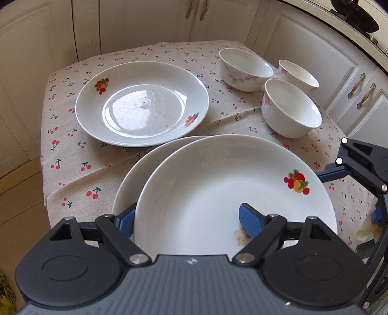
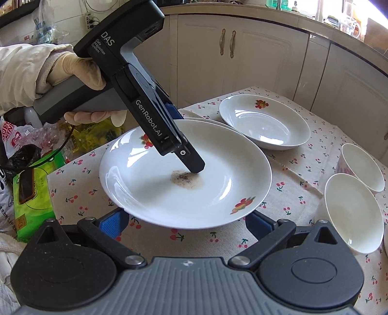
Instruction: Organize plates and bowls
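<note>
Blue pads on the left gripper (image 1: pixel 188 221) stand released and well apart, straddling the near rim of the top plate (image 1: pixel 218 174): one finger sits outside the rim, the other inside the well, its tip just beside a brown stain (image 2: pixel 185 179). A gloved hand (image 2: pixel 80 70) holds this tool tilted steeply down. The right gripper (image 2: pixel 185 223) has its fingers (image 2: pixel 114 223) spread wide too, clenched on nothing, their tips tucked under the plate's opposite edge.

The top plate lies stacked off-centre on a second plate (image 1: pixel 135 174), whose rim shows as a crescent on one side. Beyond them, apart from the stack, a third plate (image 1: pixel 143 104) rests alone on the cherry-print cloth (image 1: pixel 72 150). Three bowls (image 1: pixel 245 69) (image 1: pixel 298 72) (image 1: pixel 291 109) cluster upright near the tabletop's far corner, the nearest one close to the stacked plate's rim. Open cloth lies between the lone plate and the bowls. The stack sits close to the tabletop's near edge; a green box (image 2: pixel 34 193) stands just off that side. White cabinets (image 1: pixel 150 21) close in behind.
</note>
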The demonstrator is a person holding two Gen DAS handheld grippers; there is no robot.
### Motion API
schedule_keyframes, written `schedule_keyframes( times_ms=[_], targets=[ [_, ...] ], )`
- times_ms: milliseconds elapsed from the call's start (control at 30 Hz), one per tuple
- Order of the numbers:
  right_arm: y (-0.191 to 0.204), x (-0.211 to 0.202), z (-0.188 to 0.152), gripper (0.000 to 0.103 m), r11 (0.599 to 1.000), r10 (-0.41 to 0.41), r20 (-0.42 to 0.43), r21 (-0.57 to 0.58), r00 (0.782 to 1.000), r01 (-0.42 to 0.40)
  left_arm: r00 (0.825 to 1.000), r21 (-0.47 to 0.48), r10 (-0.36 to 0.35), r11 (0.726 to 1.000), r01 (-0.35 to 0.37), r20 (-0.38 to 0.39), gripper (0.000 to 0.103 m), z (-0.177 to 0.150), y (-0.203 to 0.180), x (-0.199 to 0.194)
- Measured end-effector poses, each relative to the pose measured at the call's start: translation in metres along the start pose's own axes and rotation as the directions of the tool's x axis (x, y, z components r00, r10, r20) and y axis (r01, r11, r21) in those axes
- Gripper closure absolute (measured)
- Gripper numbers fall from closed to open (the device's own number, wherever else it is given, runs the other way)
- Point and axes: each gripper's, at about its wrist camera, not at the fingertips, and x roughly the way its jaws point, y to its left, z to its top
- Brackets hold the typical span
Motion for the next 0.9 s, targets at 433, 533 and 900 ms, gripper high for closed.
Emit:
schedule_keyframes(
  times_ms=[433,533,900],
  targets=[
    [-0.001,-0.004,-0.001,0.0,1.0,-0.006,0.019,0.002,1.0,0.006,0.999,0.042,0.052,0.998,-0.051,-0.014,0.016,0.005,-0.002,-0.007],
    [-0.002,-0.005,-0.002,0.0,1.0,-0.002,0.027,0.006,1.0,0.001,0.998,0.047,0.061,0.997,-0.061,-0.014,0.016,0.003,-0.003,-0.008],
    [0.0,-0.013,-0.01,0.0,1.0,-0.018,0.027,0.012,0.999,0.018,0.993,0.058,0.116,0.991,-0.117,0.02,0.011,-0.004,-0.003,-0.019]
  ],
)
